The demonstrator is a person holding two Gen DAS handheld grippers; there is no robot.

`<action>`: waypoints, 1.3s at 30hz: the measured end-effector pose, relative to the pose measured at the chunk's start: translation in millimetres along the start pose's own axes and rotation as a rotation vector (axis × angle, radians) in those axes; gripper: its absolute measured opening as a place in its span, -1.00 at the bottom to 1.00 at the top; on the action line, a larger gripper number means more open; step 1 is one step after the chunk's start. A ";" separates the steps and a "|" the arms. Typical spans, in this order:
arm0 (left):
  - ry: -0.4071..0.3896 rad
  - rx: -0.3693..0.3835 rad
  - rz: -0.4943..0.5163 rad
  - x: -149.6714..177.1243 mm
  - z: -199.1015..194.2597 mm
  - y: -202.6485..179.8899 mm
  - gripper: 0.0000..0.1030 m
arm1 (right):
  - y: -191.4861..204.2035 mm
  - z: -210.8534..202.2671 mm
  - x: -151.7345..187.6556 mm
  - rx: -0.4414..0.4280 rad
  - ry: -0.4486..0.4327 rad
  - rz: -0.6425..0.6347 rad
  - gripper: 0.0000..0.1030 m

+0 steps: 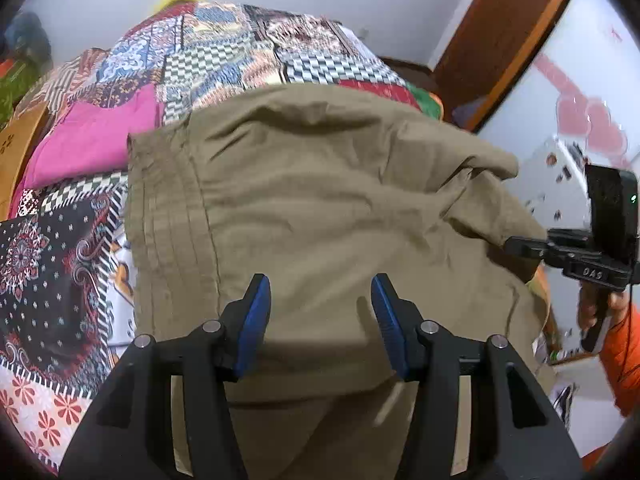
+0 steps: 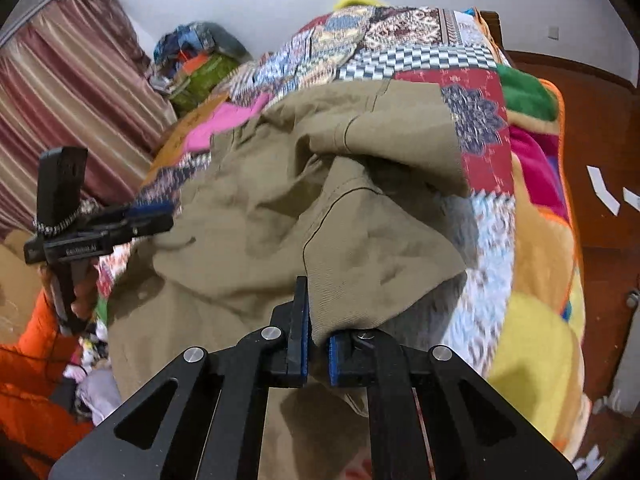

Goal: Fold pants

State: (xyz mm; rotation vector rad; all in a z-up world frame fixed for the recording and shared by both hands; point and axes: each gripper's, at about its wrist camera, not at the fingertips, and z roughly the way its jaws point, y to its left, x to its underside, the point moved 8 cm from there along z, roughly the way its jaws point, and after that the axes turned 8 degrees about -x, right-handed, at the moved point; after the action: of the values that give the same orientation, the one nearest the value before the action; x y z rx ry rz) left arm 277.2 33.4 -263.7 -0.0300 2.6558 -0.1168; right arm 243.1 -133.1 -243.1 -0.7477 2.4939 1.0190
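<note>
While the khaki pants (image 1: 328, 208) lie spread on the bed, I note their cloth: a matte woven twill, creased in soft ridges, with rows of parallel stitching along the gathered waistband (image 1: 168, 216) at the left of my left view. A dark seam line (image 2: 320, 216) curves across the upper layer in the right view, where one flap is lifted and bunched over the rest.

Right tool (image 2: 316, 344): blue-padded jaws drawn together, clamped on a pinched fold of the pants' edge; cloth hangs out between the pads. In the left view the same tool (image 1: 516, 244) shows at the right edge of the garment, tip on the fabric.

Left tool (image 1: 320, 312): jaws apart, about half way, blue ribbed pads facing each other above the flat khaki surface. Nothing is gripped between them; whether the tips touch the cloth I cannot tell. It appears in the right view too (image 2: 160, 216), at the far left edge of the pants.

Under the garment, a patchwork quilt (image 1: 224, 40) covers the bed: checker, floral and mandala prints, a plain pink panel (image 1: 96, 136). A fleecy blanket (image 2: 536, 240) in yellow, green and orange lies beside it. Striped maroon curtain (image 2: 60, 112) at the left, brown wooden floor (image 2: 600, 128) at the right. An orange sleeve (image 1: 624, 356) is at the frame edge.
</note>
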 end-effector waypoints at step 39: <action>-0.036 -0.026 0.021 31.8 19.0 5.7 0.18 | -61.9 26.9 -98.1 0.329 -0.021 -0.089 -0.80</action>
State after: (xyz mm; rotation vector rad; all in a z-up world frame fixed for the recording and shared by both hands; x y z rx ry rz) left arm 257.9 36.2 -295.7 -0.0123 2.6209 -0.0738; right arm 361.2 -117.7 -246.7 -0.7304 2.4969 0.5619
